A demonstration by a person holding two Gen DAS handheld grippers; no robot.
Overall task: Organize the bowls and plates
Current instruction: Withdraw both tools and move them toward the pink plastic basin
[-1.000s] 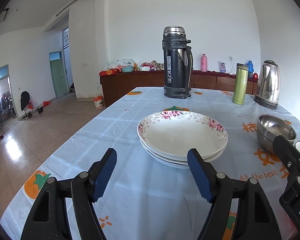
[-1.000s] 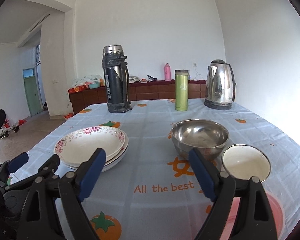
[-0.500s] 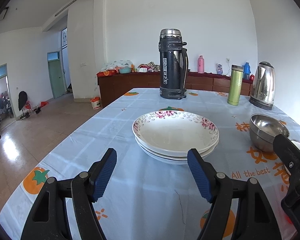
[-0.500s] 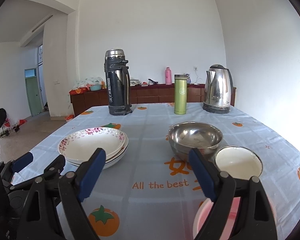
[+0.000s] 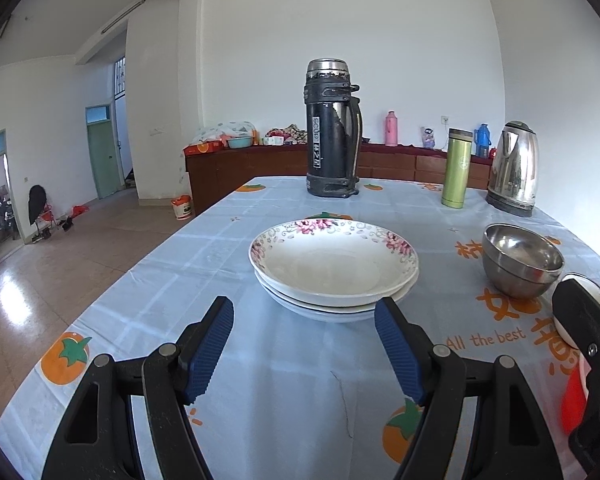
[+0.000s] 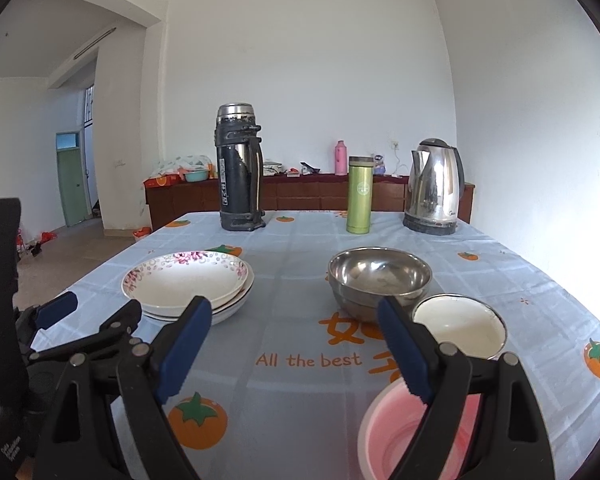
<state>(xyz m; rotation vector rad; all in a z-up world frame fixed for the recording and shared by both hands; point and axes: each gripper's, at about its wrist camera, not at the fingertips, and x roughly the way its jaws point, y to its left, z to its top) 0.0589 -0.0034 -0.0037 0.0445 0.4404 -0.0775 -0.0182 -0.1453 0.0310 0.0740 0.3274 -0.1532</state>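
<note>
I'm holding both tools with jaws apart, gripping nothing. Left tool [image 5: 304,344] is hovering just near of the floral plate stack [image 5: 334,268], mid-desk. Right tool [image 6: 294,344] is facing the nested steel bowls [image 6: 380,280], enamel bowl [image 6: 460,326] and pink bowl [image 6: 396,428]. Risks I'm seeing: glazed rim slipping out, stack sliding on the plastic tablecloth [image 6: 300,400], tools colliding.

Both wrist views are bright and sharp under even daylight. Sunlight glares on the floor [image 5: 16,292] at far left and washes out the tablecloth [image 6: 556,264] at right. Soft shadows lie under the gripper fingers. Fisheye curvature bends walls; corners vignette black.
</note>
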